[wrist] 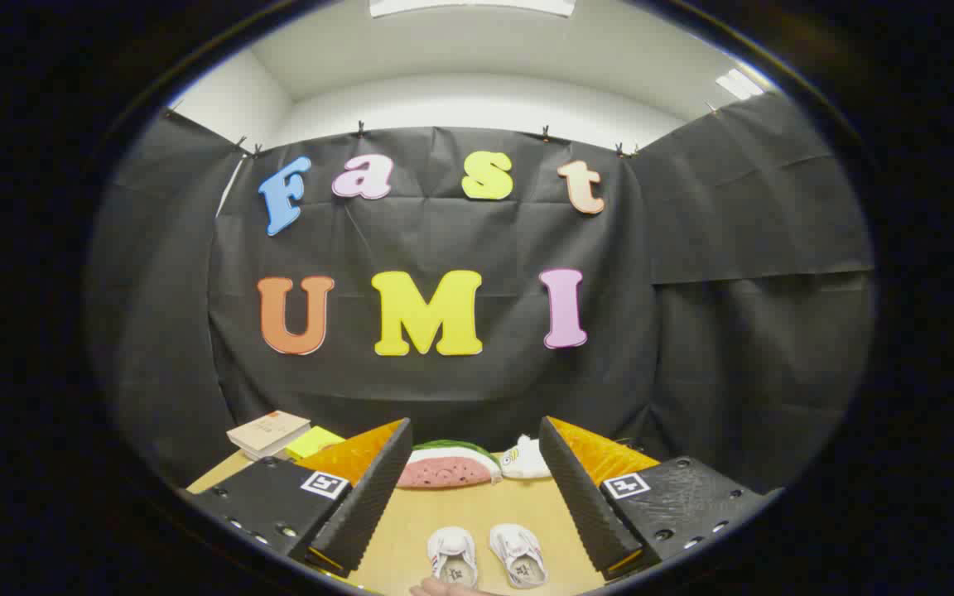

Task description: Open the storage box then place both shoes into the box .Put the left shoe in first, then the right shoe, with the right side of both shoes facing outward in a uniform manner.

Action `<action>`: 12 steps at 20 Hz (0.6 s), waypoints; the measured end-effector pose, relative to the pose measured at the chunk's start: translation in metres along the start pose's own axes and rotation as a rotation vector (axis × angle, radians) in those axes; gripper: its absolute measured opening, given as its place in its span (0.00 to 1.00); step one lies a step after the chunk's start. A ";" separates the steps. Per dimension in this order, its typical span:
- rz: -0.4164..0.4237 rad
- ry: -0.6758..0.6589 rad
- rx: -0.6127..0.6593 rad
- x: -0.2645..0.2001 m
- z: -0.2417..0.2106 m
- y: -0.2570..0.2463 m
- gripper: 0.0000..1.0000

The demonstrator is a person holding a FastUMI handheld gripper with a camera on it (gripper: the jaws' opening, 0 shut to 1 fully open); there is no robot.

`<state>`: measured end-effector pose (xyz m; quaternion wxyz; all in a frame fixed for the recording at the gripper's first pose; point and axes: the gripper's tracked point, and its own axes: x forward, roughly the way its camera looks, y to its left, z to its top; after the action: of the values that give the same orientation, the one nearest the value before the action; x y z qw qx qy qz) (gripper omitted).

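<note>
Two small white shoes lie side by side on the wooden table [477, 505], between my fingers and low down near me: one shoe [452, 555] on the left and the other shoe [518, 555] on the right, toes pointing away. My gripper [474, 451] hovers above the table, open wide, nothing between its fingers. A person's hand [444, 588] reaches in just below the left shoe.
Beyond the fingers, at the table's back by the black cloth wall, lie a watermelon-slice plush [450, 465] and a small white plush toy [525, 458]. A stack of books [268, 434] and a yellow-green pad [314, 441] sit at the back left.
</note>
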<state>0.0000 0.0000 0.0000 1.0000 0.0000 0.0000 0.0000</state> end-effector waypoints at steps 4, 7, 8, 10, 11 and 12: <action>0.015 0.005 -0.018 0.007 -0.006 0.000 0.95; 0.039 0.013 -0.028 0.009 -0.012 0.001 0.96; 0.048 0.018 -0.027 0.010 -0.014 0.001 0.95; 0.061 0.035 -0.024 0.012 -0.019 0.000 0.95; 0.069 0.038 -0.024 0.011 -0.020 0.000 0.95; 0.076 0.041 -0.027 0.012 -0.022 0.000 0.95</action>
<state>0.0124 0.0001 -0.0217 0.9990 -0.0135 0.0205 0.0378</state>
